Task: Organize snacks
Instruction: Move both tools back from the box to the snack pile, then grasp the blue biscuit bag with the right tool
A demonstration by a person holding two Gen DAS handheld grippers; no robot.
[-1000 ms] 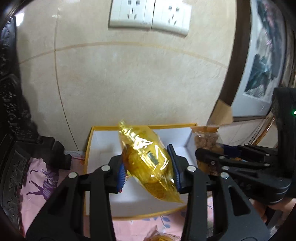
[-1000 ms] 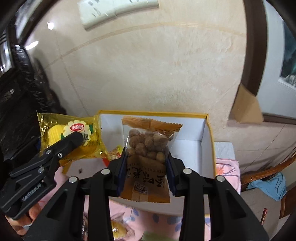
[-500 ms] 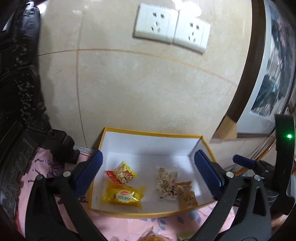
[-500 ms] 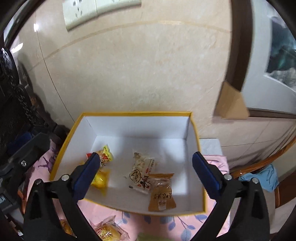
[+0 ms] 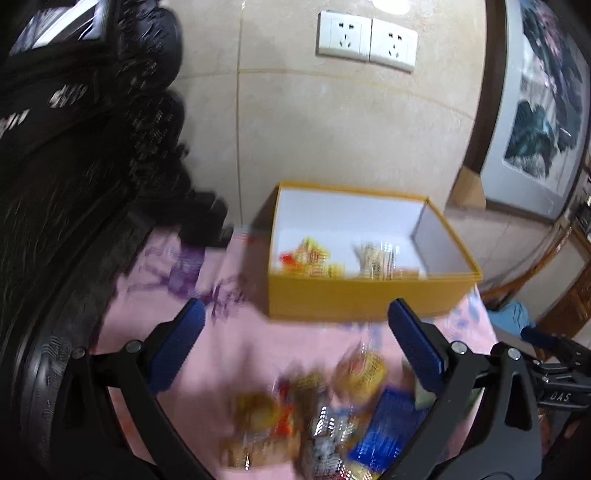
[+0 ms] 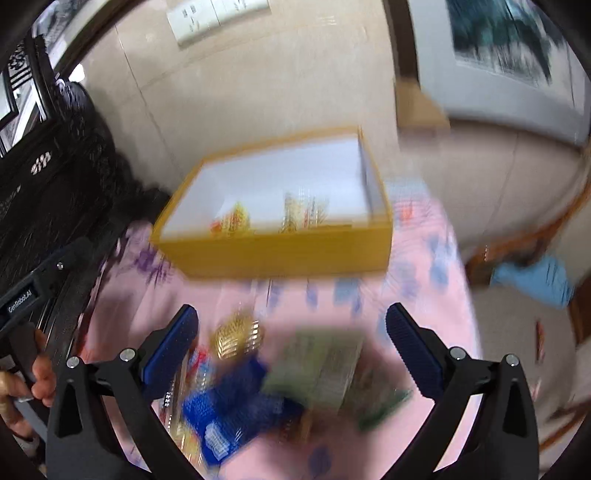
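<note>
A pink tablecloth point(image 5: 258, 350) fills the lower frame. At mid-frame on it stands a yellow box point(image 5: 362, 299) with a few snack packets point(image 5: 314, 258) inside. A blurred heap of snacks point(image 6: 258, 384) lies at lower centre. The left gripper point(image 5: 295, 354) and right gripper point(image 6: 291, 347) gape wide, both empty.

We are seeing bright, even indoor light, a ceiling-lamp glare on the wall point(image 5: 389, 3) above the fingers, motion blur smearing the snack pile point(image 6: 258, 387) between them, and fisheye bending at the edges.
</note>
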